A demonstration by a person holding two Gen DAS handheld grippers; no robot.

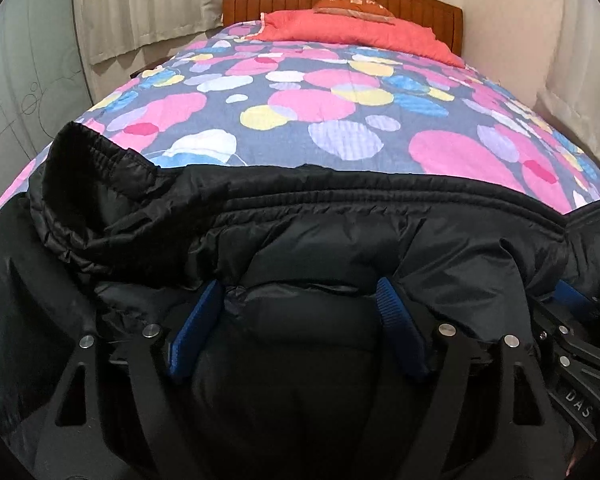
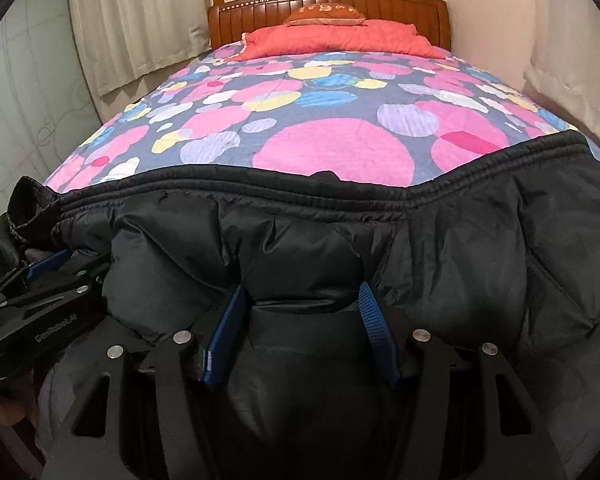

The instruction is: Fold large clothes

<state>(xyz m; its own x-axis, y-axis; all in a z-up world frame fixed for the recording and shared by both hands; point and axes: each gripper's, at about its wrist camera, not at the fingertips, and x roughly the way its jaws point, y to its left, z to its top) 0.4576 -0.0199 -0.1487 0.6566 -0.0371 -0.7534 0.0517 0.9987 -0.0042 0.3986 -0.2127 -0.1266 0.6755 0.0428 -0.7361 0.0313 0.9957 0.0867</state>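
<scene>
Straddling a bulge of the black puffer jacket [image 1: 400, 240], my left gripper [image 1: 300, 300] stands with its blue pads wide apart, one on each side of a padded ridge; the left pad looks clear of the cloth, so I judge it open rather than clamped. My right gripper [image 2: 302, 312] sits just beside it, toward the bed's right edge, its pads set somewhat closer together and pinching a puffed fold between them, the fabric creased at both pads. The jacket lies at the foot edge of the bed [image 2: 332, 152], its long axis running across from the left edge to the right edge, the ribbed elastic hem [image 2: 300, 194] forming the far border toward the wooden headboard [image 2: 328, 8]. An open cuff or sleeve end [image 1: 80, 152] stands up at the foot's left corner, nearer my left hand. Both grippers point down and forward into the cloth. The patterned quilt beyond the hem is bare up to the red pillow [image 2: 340, 40]. My guess: any fold now goes away from me, toward the headboard, or across the long axis, and the left must close before it can share the lift.
</scene>
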